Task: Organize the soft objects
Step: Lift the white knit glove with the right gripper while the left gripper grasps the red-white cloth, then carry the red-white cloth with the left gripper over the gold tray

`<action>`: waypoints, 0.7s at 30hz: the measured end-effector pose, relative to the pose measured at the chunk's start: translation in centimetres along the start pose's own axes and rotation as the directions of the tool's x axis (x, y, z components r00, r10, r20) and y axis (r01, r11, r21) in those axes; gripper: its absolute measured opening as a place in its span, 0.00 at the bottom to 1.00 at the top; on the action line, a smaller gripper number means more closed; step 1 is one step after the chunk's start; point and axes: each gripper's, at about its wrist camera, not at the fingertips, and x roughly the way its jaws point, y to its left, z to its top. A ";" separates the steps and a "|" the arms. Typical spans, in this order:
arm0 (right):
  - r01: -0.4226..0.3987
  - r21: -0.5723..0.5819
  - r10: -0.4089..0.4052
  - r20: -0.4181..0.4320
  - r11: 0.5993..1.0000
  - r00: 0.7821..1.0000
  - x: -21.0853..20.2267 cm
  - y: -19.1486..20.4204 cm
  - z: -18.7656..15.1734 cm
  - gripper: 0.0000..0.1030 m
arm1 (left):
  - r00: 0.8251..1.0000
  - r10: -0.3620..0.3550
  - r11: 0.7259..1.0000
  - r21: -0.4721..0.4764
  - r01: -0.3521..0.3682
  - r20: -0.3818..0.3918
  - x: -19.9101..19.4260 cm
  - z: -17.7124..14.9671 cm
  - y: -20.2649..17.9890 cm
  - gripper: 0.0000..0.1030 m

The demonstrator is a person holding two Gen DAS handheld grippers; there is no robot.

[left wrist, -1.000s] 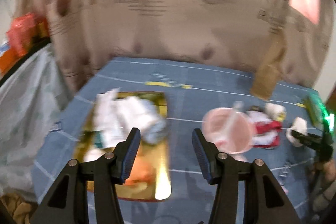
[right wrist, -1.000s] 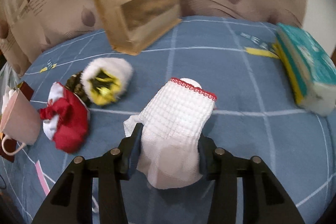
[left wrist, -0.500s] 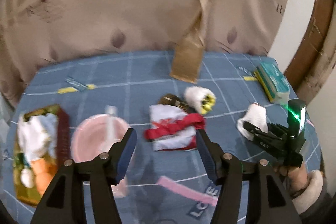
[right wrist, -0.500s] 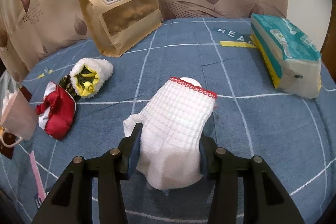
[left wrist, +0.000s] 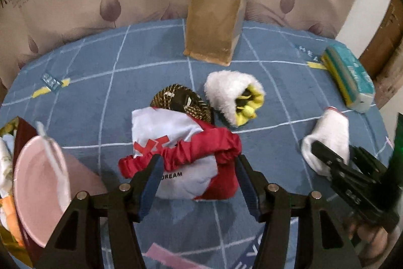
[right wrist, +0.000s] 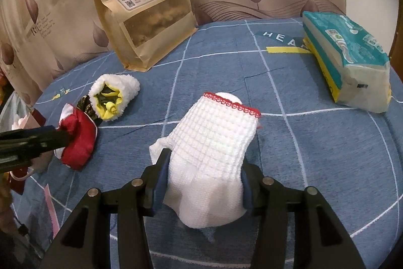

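Note:
A red and white drawstring pouch (left wrist: 176,138) lies on the blue bedcover. My left gripper (left wrist: 199,168) hangs open just over its near end, one finger on each side, pads clear of it. Behind the pouch sit a brown woven item (left wrist: 181,100) and a fluffy white pouch with a yellow lining (left wrist: 231,92). A white knitted mitt with red trim (right wrist: 216,132) lies flat between the fingers of my right gripper (right wrist: 204,168). Its jaws are opening, and both pads still touch the mitt's sides. In the right wrist view the left gripper (right wrist: 58,138) reaches in beside the red pouch (right wrist: 80,140).
A tall kraft snack bag (right wrist: 143,4) stands against the curtain at the back. A teal tissue pack (right wrist: 347,59) lies at the far right. A pink cup (left wrist: 37,180) lies tipped at the left beside a golden tray (left wrist: 10,243) of soft items. A hand (left wrist: 370,236) holds the right gripper.
The left gripper swung right from over the golden tray, across the pink cup, and came down over the red and white pouch. The right gripper stayed on the mitt, its jaws slightly wider.

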 end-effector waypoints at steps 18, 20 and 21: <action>-0.009 0.005 0.009 0.000 1.000 1.000 0.1 0.0 0.0 0.48 | 0.994 -0.098 0.992 -0.088 0.094 -0.042 2.1 -1.6 2.3 0.16; -0.010 0.006 0.010 0.001 1.000 1.000 0.1 0.0 0.0 0.48 | 0.995 -0.093 0.993 -0.082 0.089 -0.045 1.6 -1.8 2.1 0.13; -0.010 0.006 0.010 0.001 1.000 1.000 0.1 0.1 0.0 0.48 | 0.994 -0.099 0.992 -0.079 0.095 -0.046 1.4 -1.9 2.0 0.13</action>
